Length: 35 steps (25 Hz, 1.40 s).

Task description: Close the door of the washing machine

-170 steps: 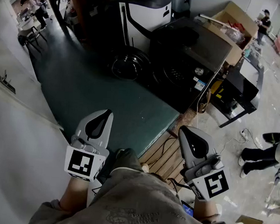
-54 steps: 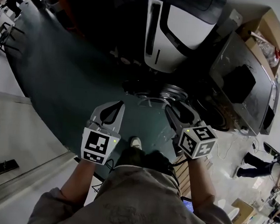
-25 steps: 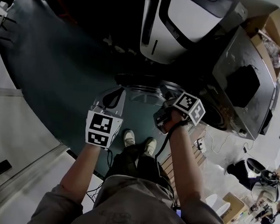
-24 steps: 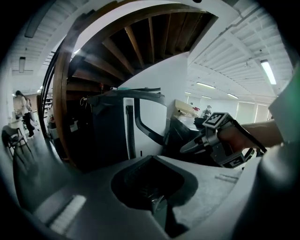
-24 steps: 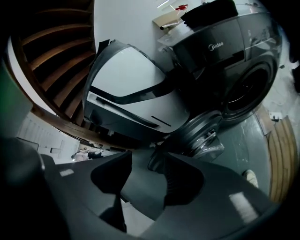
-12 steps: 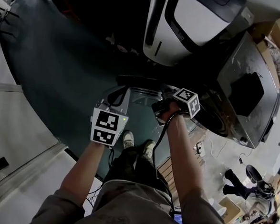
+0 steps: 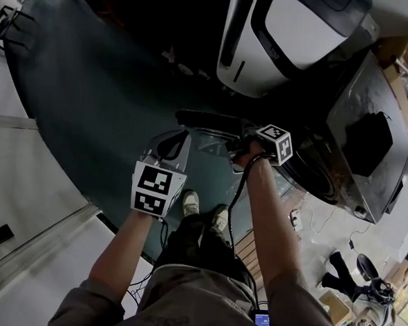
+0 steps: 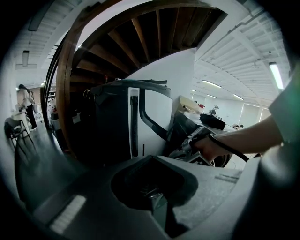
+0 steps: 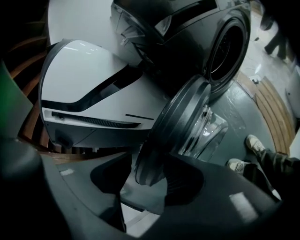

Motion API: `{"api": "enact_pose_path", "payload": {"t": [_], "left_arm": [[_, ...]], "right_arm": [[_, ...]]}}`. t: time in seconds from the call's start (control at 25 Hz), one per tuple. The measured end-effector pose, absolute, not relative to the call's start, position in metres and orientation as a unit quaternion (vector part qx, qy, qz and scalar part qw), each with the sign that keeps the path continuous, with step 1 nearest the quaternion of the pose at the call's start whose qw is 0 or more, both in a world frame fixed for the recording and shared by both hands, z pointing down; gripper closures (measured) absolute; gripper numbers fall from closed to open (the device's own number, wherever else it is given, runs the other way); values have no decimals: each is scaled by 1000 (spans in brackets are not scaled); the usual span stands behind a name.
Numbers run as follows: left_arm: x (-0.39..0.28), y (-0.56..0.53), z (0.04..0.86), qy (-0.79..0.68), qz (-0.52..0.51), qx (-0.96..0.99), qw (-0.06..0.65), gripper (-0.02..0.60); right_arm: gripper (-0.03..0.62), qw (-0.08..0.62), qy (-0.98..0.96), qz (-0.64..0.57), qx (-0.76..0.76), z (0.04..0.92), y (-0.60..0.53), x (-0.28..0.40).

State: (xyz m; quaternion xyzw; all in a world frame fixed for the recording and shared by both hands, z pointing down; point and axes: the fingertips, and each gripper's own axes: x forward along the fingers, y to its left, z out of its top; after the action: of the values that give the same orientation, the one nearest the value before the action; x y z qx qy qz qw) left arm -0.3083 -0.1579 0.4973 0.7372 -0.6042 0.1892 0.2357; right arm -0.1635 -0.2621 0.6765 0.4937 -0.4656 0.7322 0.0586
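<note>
1. Door [image 9: 185, 117] is standing half open beside the washer [image 9: 229, 42], over the green floor [image 9: 239, 108].
2. Right gripper [image 9: 145, 176] is clamping the door's rim.
3. Left gripper [image 8: 161, 208] is hovering nearby, jaws together, empty.

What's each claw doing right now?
Left claw: shut, empty.
Right claw: closed on the rim of the washing machine door.
</note>
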Motion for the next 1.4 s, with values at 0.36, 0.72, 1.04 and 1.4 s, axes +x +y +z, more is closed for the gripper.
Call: {"api": "enact_pose_path", "payload": {"t": [0.36, 0.72, 1.04, 1.4], "left_arm": [[-323, -151, 507, -606, 193, 730, 251, 469], [-319, -147, 512, -597, 196, 733, 260, 469], [-332, -148, 514, -605, 192, 726, 265, 469], [-319, -142, 522, -599, 196, 725, 278, 469]], "right_arm": [[416, 60, -443, 727, 521, 684, -271, -161], [439, 56, -442, 723, 528, 684, -275, -162], [362, 68, -456, 721, 518, 690, -261, -155], [375, 82, -467, 710, 521, 689, -248, -151]]}}
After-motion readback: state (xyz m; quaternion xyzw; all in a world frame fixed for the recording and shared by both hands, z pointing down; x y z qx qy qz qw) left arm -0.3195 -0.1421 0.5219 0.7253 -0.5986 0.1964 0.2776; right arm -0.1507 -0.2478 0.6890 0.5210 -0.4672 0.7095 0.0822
